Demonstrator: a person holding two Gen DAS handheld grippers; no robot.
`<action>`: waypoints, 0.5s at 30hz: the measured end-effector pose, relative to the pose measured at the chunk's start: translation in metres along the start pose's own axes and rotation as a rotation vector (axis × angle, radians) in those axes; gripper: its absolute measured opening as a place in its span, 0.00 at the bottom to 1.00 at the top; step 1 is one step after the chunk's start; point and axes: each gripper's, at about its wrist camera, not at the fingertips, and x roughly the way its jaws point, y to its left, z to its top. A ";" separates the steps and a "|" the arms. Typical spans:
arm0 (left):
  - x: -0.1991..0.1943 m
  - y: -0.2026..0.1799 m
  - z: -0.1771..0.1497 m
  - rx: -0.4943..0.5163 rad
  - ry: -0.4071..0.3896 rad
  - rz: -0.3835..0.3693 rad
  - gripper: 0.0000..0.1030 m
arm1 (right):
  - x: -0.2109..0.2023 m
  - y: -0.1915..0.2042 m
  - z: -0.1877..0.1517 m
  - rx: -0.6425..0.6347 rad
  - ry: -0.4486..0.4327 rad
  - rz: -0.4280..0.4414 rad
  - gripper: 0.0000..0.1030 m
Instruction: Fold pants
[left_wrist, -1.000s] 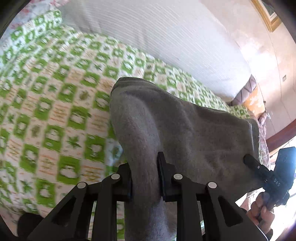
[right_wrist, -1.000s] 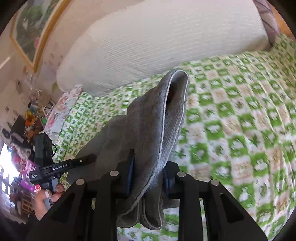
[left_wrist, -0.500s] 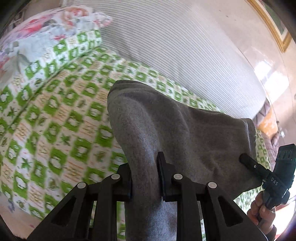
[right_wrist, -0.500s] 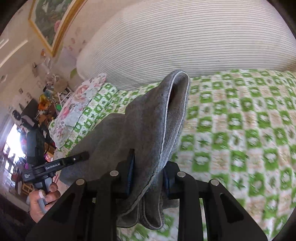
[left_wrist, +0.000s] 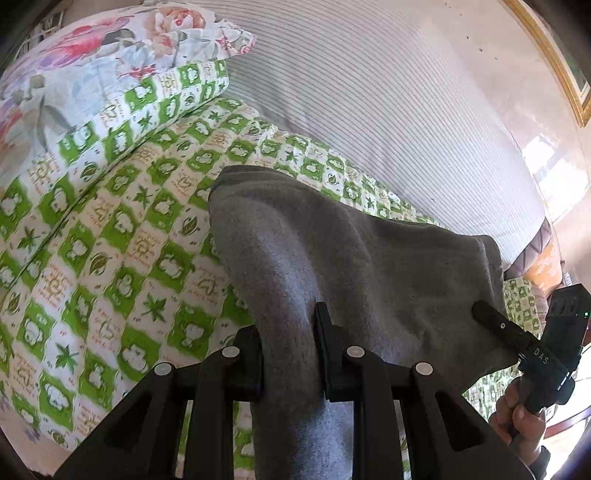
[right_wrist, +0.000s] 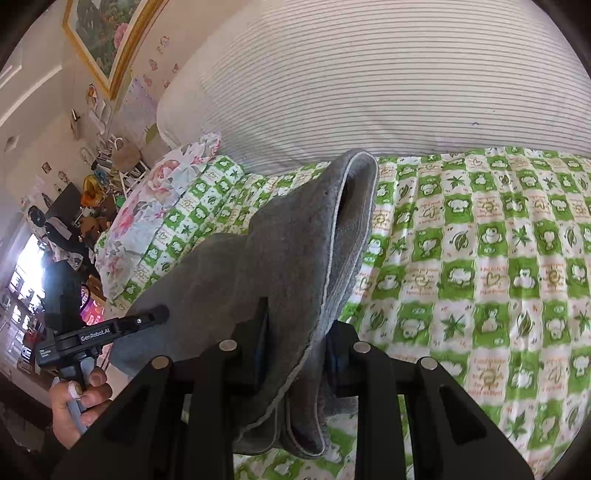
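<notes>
The grey fleece pants (left_wrist: 351, 266) hang stretched between my two grippers above the bed. My left gripper (left_wrist: 288, 332) is shut on one end of the pants, the cloth bunched between its jaws. My right gripper (right_wrist: 295, 325) is shut on the other end, where folded layers (right_wrist: 314, 258) show a pale hem edge. The right gripper also shows in the left wrist view (left_wrist: 491, 317), at the cloth's far edge. The left gripper shows in the right wrist view (right_wrist: 147, 321), gripping the cloth's left edge.
A green and white checked bedspread (left_wrist: 110, 258) covers the bed (right_wrist: 498, 277). A striped white bolster (left_wrist: 369, 92) runs along the wall (right_wrist: 369, 74). A floral pillow (left_wrist: 92, 66) lies at the left (right_wrist: 159, 206). Cluttered shelves (right_wrist: 55, 221) stand beyond it.
Both grippers have swung toward the left with the pants still held, bringing the floral pillow into view. The grips have not changed.
</notes>
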 end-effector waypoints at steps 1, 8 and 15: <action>0.004 -0.003 0.003 0.007 0.000 -0.002 0.21 | 0.000 -0.003 0.004 0.001 -0.002 -0.002 0.27; 0.027 -0.015 0.016 0.027 0.004 -0.003 0.21 | 0.009 -0.024 0.025 0.018 -0.005 -0.015 0.27; 0.052 -0.010 0.016 0.009 0.046 0.015 0.21 | 0.042 -0.052 0.028 0.071 0.051 -0.019 0.27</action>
